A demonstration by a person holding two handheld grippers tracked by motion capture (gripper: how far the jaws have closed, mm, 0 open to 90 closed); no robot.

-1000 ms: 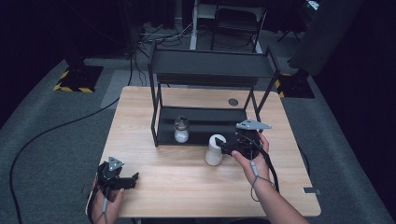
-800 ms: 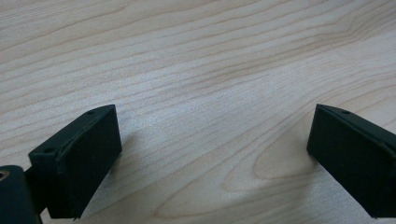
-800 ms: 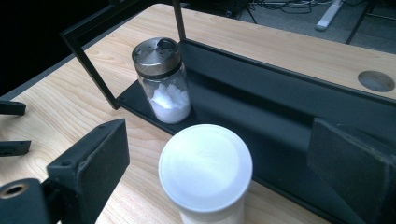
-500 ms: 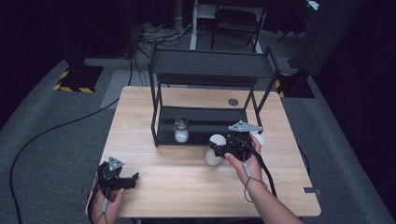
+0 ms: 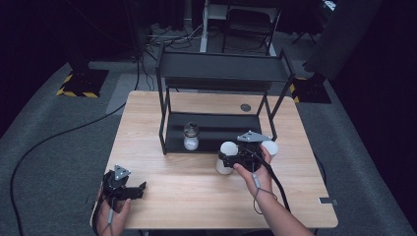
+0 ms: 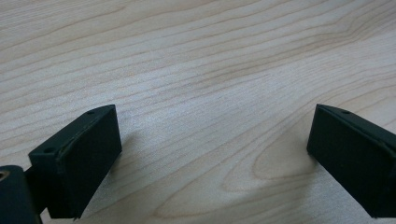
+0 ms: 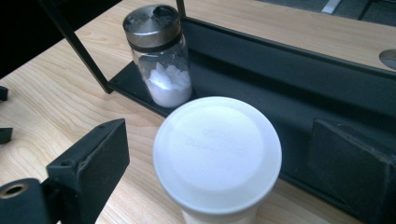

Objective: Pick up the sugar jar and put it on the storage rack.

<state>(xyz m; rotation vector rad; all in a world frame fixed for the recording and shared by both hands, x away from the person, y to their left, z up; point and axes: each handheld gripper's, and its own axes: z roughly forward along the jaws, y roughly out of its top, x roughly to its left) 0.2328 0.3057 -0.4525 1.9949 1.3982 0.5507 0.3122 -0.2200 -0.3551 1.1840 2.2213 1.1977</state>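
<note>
A: White round plastic bottle with a flat embossed cap [image 7: 217, 154] stands upright on the pale wood-grain table [image 5: 196, 196], just in front of the black metal two-tier rack [image 5: 221, 73]. The right gripper [image 7: 224, 154] has its jaws wide on either side of the cap, pads not touching yet.

B: Risk?

A: Cap looks smooth and wider than the neck below it. If the jaws close on the cap rim, I'd expect slip or tilt. One jaw sits close to the rack's lower shelf edge, so it could snag there and knock the bottle.

B: Neighbours?

A: Clear glass shaker with a steel lid, white grains inside [image 7: 161, 56], on the lower shelf, near the bottle. A toppled bottle could hit it. A second white round container [image 5: 269, 147] sits just beside the right hand [image 5: 253, 169].

B: Left?

A: The left gripper [image 6: 210, 154] has its jaws wide, nothing between them, low over bare wood at the near left corner.
</note>
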